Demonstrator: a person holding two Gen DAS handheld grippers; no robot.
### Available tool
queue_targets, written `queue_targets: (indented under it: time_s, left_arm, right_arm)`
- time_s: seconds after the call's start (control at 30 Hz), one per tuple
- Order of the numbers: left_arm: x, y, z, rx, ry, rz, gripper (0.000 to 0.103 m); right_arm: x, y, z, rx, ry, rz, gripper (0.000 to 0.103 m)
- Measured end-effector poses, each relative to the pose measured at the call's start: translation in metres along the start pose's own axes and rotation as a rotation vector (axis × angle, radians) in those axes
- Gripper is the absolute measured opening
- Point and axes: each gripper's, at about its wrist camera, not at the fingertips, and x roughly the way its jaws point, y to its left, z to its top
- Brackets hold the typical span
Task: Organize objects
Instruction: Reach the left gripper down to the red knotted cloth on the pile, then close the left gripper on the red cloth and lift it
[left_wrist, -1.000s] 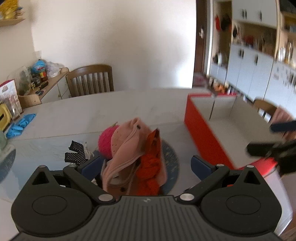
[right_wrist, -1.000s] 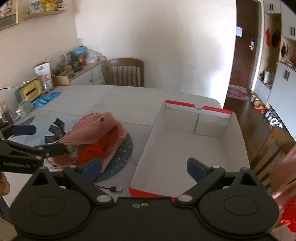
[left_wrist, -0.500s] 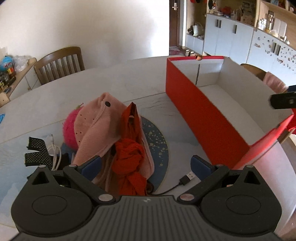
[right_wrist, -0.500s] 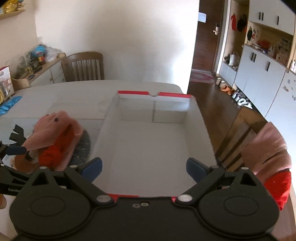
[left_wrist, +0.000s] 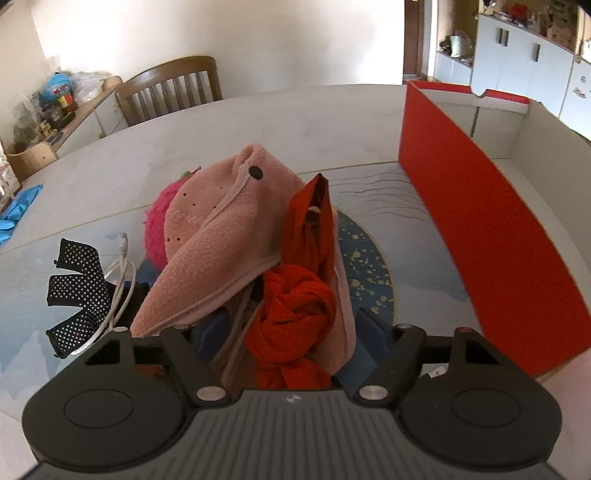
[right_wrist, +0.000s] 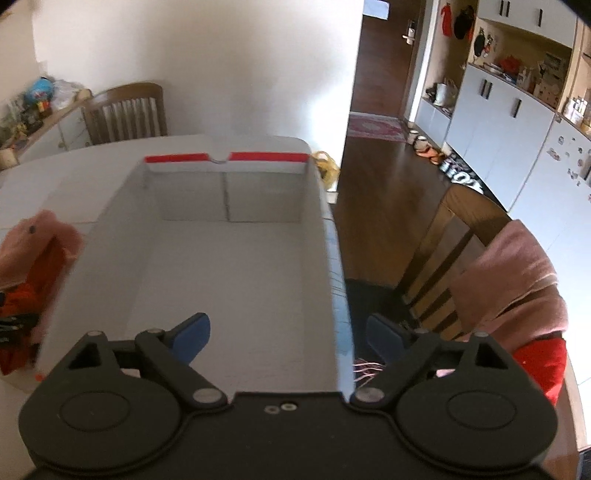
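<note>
Left tool (left_wrist: 286, 332) jaws just closing around the red knit cloth (left_wrist: 293, 325) in the pile on the table (left_wrist: 258, 122) (grip unconfirmed). Right tool (right_wrist: 286, 338) unclenched, straddling the red box (right_wrist: 236, 266) wall, likely steadying it.

On the table (left_wrist: 280, 122) a heap of cloth (left_wrist: 236, 236) is piled on a round mat (left_wrist: 369, 266). A knitted scarf (left_wrist: 295, 325) lies at the near side of the heap, and a fuzzy ball (left_wrist: 155, 225) is tucked at its left. Further left, a cable (left_wrist: 118, 280) and a dotted strap (left_wrist: 74, 288) are laid on the table. An open box (left_wrist: 480, 221) is set to the right of the heap. A chair (left_wrist: 173, 88) is placed behind the table, and another chair (right_wrist: 454, 251) to the right of the box.
</note>
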Motion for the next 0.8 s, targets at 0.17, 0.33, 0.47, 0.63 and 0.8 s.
queue_targets:
  time_s: [0.17, 0.33, 0.47, 0.63, 0.8]
  left_arm:
    - [0.002, -0.008, 0.0, 0.016, -0.003, 0.02, 0.064]
    - [0.008, -0.015, 0.003, 0.035, 0.0, 0.041, 0.056]
    - [0.008, -0.016, 0.005, 0.023, -0.001, 0.052, 0.046]
    - [0.008, -0.014, 0.004, 0.005, -0.004, 0.045, 0.04]
    - [0.002, -0.013, 0.004, 0.004, -0.018, 0.029, 0.035]
  right_arm:
    - [0.013, -0.011, 0.002, 0.01, 0.025, -0.013, 0.085]
    - [0.022, -0.017, 0.003, 0.011, 0.047, -0.004, 0.081]
    - [0.031, -0.024, 0.002, 0.023, 0.071, -0.005, 0.072]
    - [0.035, -0.026, 0.003, 0.024, 0.086, 0.005, 0.053]
    - [0.036, -0.027, 0.002, 0.033, 0.104, 0.015, 0.026]
